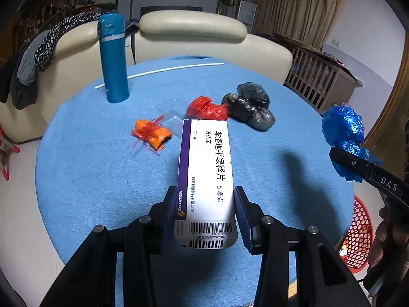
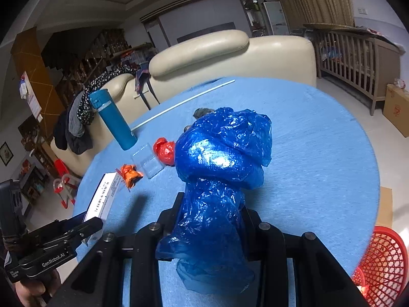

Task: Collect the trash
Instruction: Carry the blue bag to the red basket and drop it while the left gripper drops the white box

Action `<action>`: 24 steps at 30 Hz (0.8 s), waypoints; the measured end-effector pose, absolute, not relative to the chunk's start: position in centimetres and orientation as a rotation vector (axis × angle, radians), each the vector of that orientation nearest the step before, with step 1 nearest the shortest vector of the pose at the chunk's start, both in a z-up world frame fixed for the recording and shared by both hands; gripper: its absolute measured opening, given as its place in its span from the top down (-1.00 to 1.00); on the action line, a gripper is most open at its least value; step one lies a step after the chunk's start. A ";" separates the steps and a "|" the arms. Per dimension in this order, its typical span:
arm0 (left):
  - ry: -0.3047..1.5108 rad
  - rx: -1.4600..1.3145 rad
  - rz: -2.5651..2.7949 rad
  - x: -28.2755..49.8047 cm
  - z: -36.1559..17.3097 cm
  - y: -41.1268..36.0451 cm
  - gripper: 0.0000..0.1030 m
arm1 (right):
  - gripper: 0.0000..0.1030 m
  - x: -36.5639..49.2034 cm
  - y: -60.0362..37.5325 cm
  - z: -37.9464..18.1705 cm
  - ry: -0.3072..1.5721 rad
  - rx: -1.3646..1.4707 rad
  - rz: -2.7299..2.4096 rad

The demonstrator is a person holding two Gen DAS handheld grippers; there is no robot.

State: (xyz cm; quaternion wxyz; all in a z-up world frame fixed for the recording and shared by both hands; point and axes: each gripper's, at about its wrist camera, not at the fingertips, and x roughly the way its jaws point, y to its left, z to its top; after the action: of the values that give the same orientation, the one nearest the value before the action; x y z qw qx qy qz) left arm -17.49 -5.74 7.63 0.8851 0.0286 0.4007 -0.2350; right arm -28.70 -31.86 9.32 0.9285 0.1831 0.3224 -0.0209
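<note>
- Left tongs clamped on a white-and-purple medicine box; long axis runs straight ahead between the fingers, barcode end nearest the camera, far end over the blue desk.
- Right tongs gripping a crumpled blue plastic bag, bulging forward and upward.
- Beyond the box: orange wrapper, red bag, black bag.
- Red basket right of the right tongs, beside the desk.

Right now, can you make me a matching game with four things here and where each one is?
Things:
1. medicine box
2. blue bag
3. blue bottle
4. red basket

Places:
A. standing on the table
B. in the right gripper
C. on the floor beside the table
D. in the left gripper

Pairs: 1-D, 2-B, 3-A, 4-C
</note>
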 end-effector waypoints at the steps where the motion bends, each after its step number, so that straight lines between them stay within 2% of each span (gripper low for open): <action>1: 0.828 0.063 -0.495 -17.7 7.9 -6.0 0.12 | 0.26 -28.9 -31.9 9.4 0.656 0.378 -0.045; 24: 0.759 0.129 -0.649 -21.5 11.3 -13.0 0.12 | 0.26 -35.0 -37.4 11.1 0.543 0.452 -0.154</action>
State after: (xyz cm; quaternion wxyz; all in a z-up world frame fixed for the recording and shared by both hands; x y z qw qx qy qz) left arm -21.52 -13.04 11.26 0.8759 0.0619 0.3636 -0.3112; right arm -35.01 -37.43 11.12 0.9353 0.2210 0.2657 -0.0753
